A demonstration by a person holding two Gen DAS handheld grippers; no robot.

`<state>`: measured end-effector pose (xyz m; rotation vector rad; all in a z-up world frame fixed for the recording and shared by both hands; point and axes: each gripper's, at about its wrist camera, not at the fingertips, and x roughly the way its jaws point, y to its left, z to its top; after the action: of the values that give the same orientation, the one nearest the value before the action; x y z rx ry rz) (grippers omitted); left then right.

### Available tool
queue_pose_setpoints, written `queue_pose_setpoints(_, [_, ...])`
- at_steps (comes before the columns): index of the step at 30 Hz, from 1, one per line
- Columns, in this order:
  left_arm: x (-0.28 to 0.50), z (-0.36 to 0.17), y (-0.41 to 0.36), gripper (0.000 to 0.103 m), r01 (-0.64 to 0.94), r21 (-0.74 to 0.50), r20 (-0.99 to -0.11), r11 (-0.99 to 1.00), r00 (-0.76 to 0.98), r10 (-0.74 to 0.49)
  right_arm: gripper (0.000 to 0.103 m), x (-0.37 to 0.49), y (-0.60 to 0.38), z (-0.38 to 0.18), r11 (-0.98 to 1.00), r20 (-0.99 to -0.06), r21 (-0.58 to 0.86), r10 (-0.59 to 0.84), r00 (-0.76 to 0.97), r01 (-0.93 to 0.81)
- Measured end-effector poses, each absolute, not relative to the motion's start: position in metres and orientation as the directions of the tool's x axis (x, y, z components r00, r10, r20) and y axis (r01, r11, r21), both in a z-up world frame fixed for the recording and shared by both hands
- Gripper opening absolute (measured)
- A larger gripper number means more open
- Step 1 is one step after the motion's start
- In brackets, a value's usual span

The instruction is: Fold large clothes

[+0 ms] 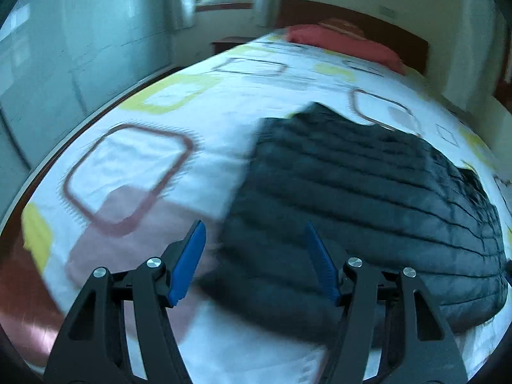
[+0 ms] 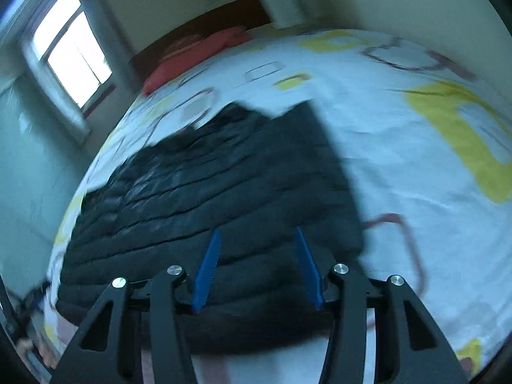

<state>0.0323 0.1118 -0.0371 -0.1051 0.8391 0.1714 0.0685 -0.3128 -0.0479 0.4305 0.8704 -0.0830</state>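
A dark quilted puffer jacket [image 1: 361, 192] lies flat on the bed, folded into a rough rectangle; it also shows in the right wrist view [image 2: 217, 198]. My left gripper [image 1: 254, 227] is open and empty, hovering over the jacket's near left corner. My right gripper [image 2: 257, 233] is open and empty, above the jacket's near right part. Both views are blurred by motion.
The bed [image 1: 192, 118] has a white cover with yellow and brown squares. A red pillow [image 1: 345, 43] lies by the dark headboard [image 1: 368, 22]. A window [image 2: 72, 51] and pale wall [image 1: 64, 48] stand on the left; the bed's left edge [image 1: 96, 108] is near.
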Motion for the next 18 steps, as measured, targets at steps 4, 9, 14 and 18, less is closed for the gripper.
queue_pose_setpoints(4, [0.057, -0.043, 0.074, 0.064, -0.124, -0.012, -0.748, 0.992, 0.660, 0.073, 0.048, 0.097, -0.270, -0.046, 0.945, -0.760, 0.292, 0.135, 0.636, 0.149])
queue_pose_setpoints(9, [0.086, -0.055, 0.038, 0.064, -0.061, -0.017, -0.761, 0.998, 0.648, 0.027, 0.048, 0.126, -0.238, -0.044, 0.962, -0.755, 0.263, 0.155, 0.637, 0.077])
queue_pose_setpoints(14, [0.108, -0.092, 0.020, 0.063, -0.039, 0.085, -0.804, 0.996, 0.587, 0.092, 0.048, 0.149, -0.216, -0.078, 0.982, -0.813, 0.177, 0.110, 0.572, 0.063])
queue_pose_setpoints(18, [0.109, -0.103, 0.018, 0.064, -0.041, 0.099, -0.804, 0.994, 0.586, 0.104, 0.048, 0.149, -0.212, -0.090, 0.987, -0.810, 0.145, 0.082, 0.580, 0.063])
